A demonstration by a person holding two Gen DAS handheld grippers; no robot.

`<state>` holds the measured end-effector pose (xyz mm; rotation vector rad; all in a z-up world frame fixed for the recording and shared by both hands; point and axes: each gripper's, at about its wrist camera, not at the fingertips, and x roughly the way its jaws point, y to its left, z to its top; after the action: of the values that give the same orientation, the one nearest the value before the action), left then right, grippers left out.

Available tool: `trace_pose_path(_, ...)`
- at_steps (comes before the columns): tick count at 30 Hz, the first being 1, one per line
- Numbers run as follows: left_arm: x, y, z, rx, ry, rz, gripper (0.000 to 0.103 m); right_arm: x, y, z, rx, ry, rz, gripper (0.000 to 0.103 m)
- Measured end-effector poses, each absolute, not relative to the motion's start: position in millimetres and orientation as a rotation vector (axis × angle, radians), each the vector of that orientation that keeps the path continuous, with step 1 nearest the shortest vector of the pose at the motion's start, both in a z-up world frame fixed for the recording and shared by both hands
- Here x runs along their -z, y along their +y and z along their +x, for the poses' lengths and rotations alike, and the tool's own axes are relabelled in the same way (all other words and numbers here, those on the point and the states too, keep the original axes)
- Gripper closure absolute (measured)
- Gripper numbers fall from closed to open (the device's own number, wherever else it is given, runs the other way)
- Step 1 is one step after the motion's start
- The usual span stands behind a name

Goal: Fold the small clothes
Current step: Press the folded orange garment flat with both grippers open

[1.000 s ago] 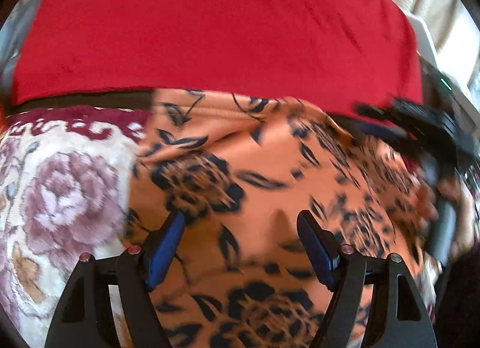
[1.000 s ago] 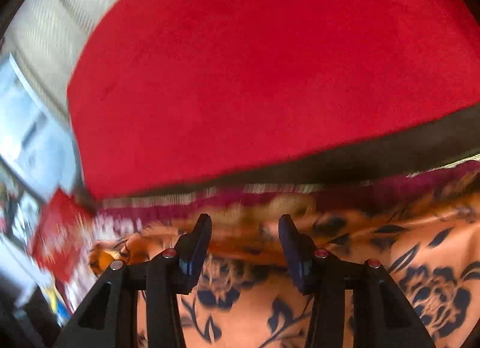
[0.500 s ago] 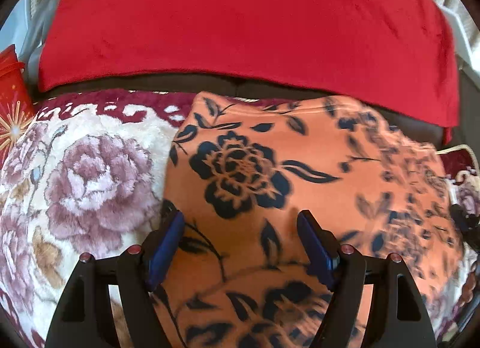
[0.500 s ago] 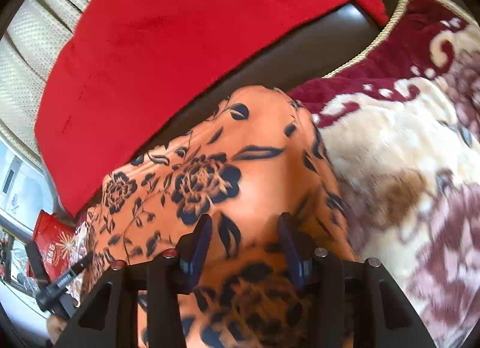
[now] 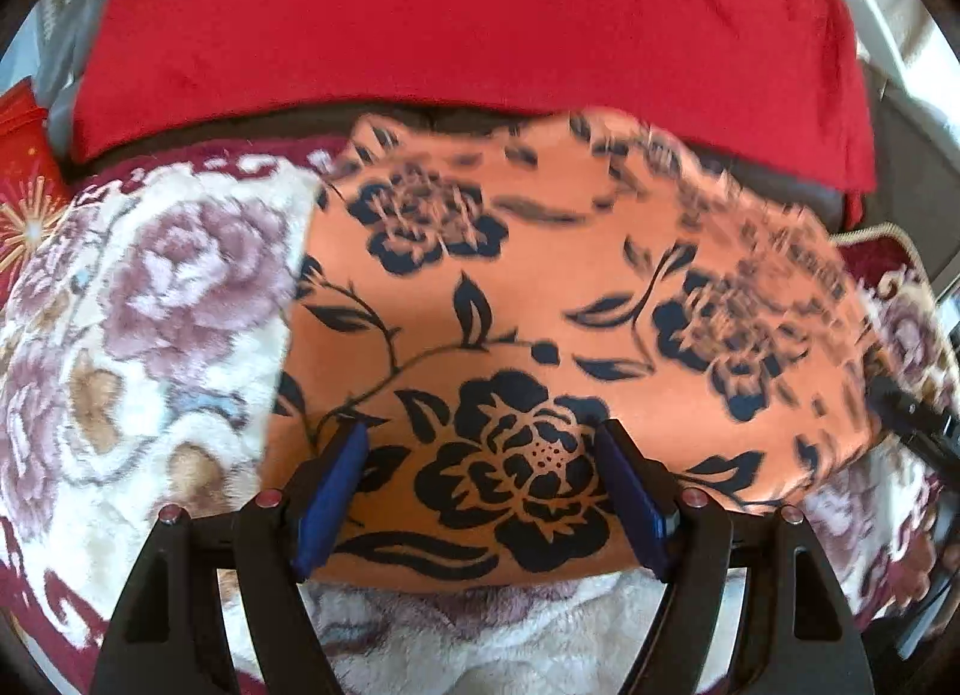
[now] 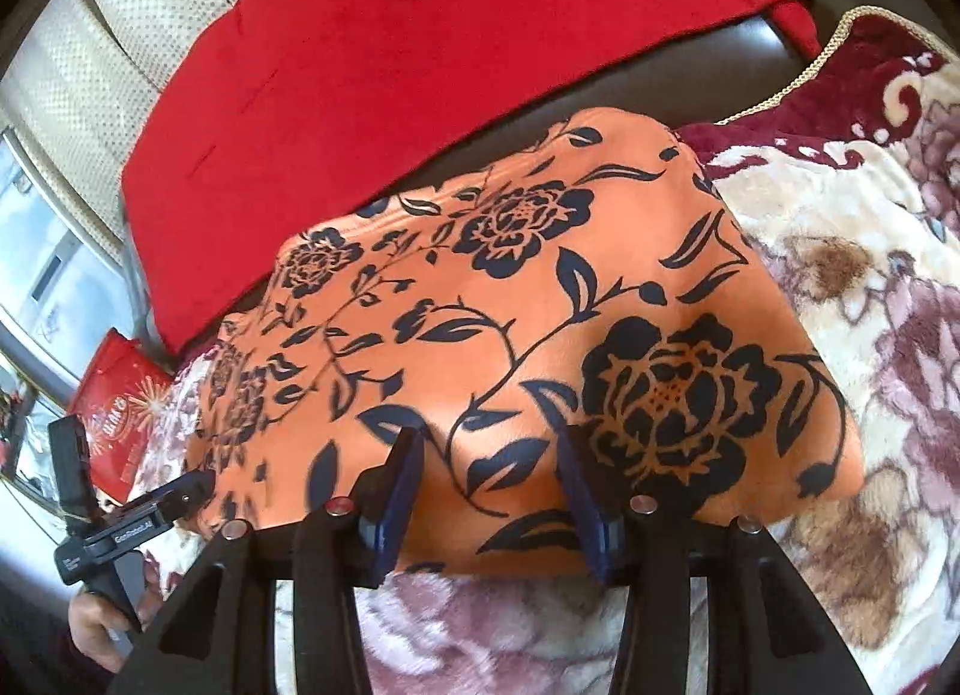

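Two grippers hang over one orange garment (image 5: 540, 299) printed with black roses and vines — it lies spread flat on a plush floral blanket (image 5: 150, 305) of cream, mauve and maroon. The cloth's far edge reaches the blanket's far border, where a dark strip of upholstery shows in front of a red throw (image 5: 468, 11) draped across the back. Its near edge lies a little way short of the blanket's near side, so a band of cream pile (image 6: 480, 623) shows between the cloth and the camera in the right wrist view.

The left gripper (image 5: 480, 491) stands with its blue-padded jaws spread wide above the near edge of the garment, a large black rose between them; nothing is pinched. The right gripper (image 6: 489, 497) is likewise released, its jaws parted over the same near edge, toward the cloth's right half. In the right wrist view the left gripper (image 6: 180, 494) appears again at the cloth's left corner, held by a hand (image 6: 96, 635) low at the frame's edge.

The right half of the garment is smeared in the left wrist view, so whether it lies perfectly smooth there I cannot say — in the right wrist view it looks flat, with a square near-right corner. A red packet (image 6: 120, 413) with a gold starburst sits beyond the blanket's left edge.
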<state>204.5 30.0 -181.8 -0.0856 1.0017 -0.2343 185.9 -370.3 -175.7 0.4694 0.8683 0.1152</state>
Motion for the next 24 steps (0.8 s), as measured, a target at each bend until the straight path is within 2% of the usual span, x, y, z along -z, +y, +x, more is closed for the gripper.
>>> trace_pose_path(4, 175, 48, 198, 0.201, 0.956, -0.154, 0.025, 163, -371, 171, -0.182, 0.785, 0.525, 0.053)
trace_pose_path(7, 198, 43, 211, 0.172, 1.043, -0.104, 0.025, 163, -358, 178, -0.235, 0.802, 0.514, 0.043)
trace_pose_path(8, 204, 40, 213, 0.164, 1.057, -0.074, 0.025, 171, -352, 184, -0.235, 0.842, 0.509, 0.043)
trace_pose_path(12, 192, 30, 206, 0.160, 0.997, -0.017, 0.024, 175, -345, 193, -0.226, 0.865, 0.491, 0.042)
trace_pose_path(15, 170, 21, 191, 0.143, 0.863, 0.057, 0.024, 168, -353, 187, -0.255, 0.807, 0.559, 0.042)
trace_pose_path(18, 166, 10, 186, 0.177, 0.831, 0.090, 0.019, 157, -357, 178, -0.273, 0.733, 0.572, 0.042)
trace_pose_path(24, 196, -17, 203, 0.189, 0.952, 0.129, 0.017, 158, -360, 182, -0.329, 0.703, 0.673, 0.042)
